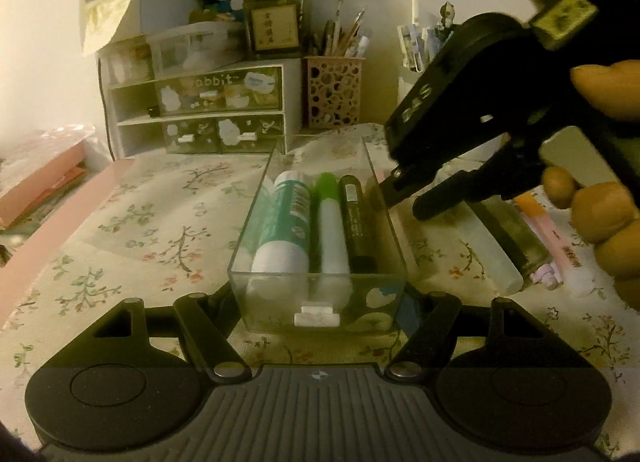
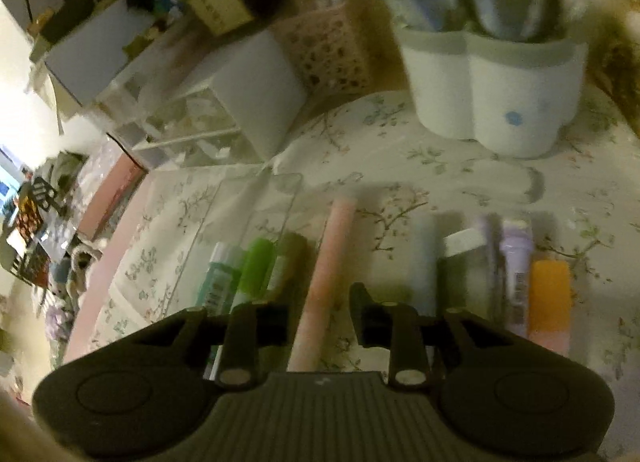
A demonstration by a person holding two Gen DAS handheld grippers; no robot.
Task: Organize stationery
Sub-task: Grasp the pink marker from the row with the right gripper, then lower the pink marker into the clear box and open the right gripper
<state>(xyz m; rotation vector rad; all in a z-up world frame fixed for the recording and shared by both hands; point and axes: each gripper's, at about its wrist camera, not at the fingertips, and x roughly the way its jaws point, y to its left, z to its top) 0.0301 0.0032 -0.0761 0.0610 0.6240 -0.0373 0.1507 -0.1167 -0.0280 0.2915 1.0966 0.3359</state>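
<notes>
L wrist view: left hand-held gripper (image 1: 319,294) is clamped on the near end of a clear drawer (image 1: 256,218), a finger pressed to each side wall. The drawer sits mid-counter on a floral cloth (image 1: 132,222), w/ three things lying lengthwise inside: a teal glue stick (image 1: 286,222), a green-capped marker (image 1: 332,222) and a dark pen (image 1: 357,218). Only this view shows the grip, the person's fingers (image 1: 600,218) around the right tool, and the drawer cabinet (image 1: 208,110) at the counter's far edge.

R wrist view (blurred): right hand-held gripper (image 2: 320,314) is released, fingers apart either side of a pink pen (image 2: 326,282) lying on the cloth; can't tell if the pads touch it. This view alone shows the loose row toward the counter's right edge: pale blue tube (image 2: 425,262), purple marker (image 2: 516,262), orange-capped highlighter (image 2: 549,298). The white pen pot (image 2: 496,98) stands near the far edge, well apart. The drawer's contents appear here just left of the pink pen.
</notes>
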